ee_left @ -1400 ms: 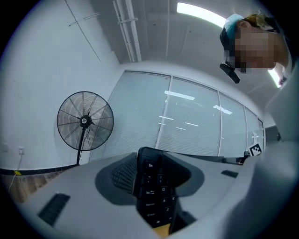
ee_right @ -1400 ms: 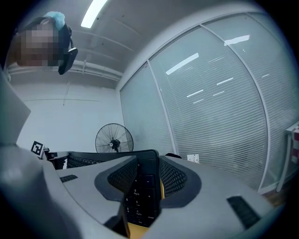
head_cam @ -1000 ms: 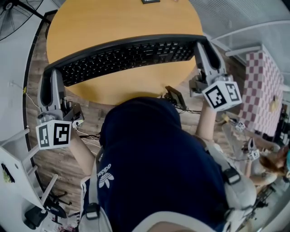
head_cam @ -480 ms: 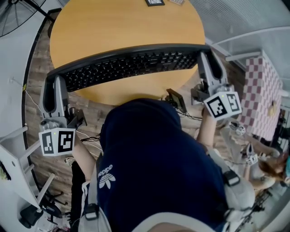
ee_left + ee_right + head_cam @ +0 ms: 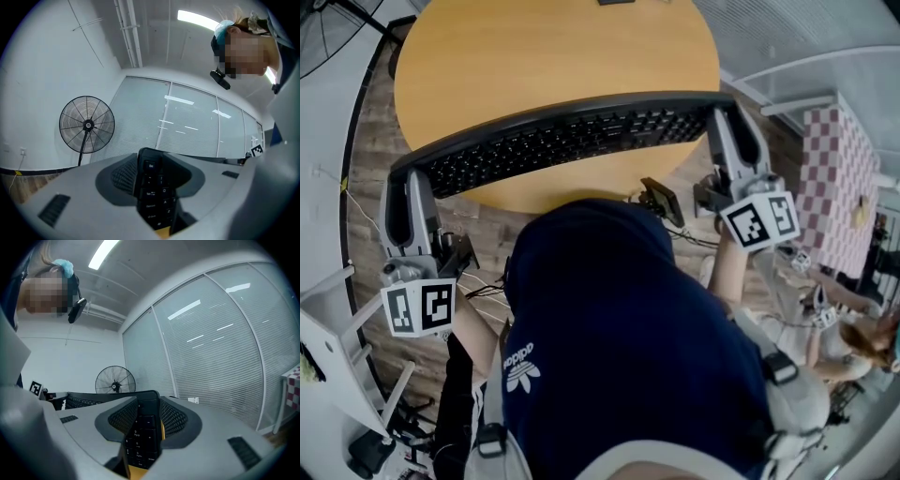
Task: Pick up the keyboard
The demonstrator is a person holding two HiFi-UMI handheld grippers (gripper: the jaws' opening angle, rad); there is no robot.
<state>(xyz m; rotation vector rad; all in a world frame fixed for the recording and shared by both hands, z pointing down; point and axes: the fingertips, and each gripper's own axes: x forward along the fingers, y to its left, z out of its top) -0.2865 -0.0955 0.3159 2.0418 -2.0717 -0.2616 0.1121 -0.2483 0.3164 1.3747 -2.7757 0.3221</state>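
A long black keyboard [image 5: 562, 136] hangs in the air above the near edge of the round wooden table [image 5: 553, 52]. My left gripper [image 5: 406, 183] is shut on its left end, and my right gripper [image 5: 727, 122] is shut on its right end. In the left gripper view the keyboard's Esc end [image 5: 152, 187] stands clamped between the grey jaws. The number-pad end [image 5: 143, 432] sits between the jaws in the right gripper view. Both gripper cameras point upward at the room.
A standing fan [image 5: 86, 125] stands by a white wall, with glass partitions with blinds [image 5: 220, 362] beyond. A small dark object [image 5: 614, 2] lies at the table's far edge. A chequered pink cloth [image 5: 839, 187] is to the right. White furniture [image 5: 333, 375] stands at the lower left.
The keyboard has stayed lifted between both grippers. My left gripper has sunk a little lower and the view has shifted slightly.
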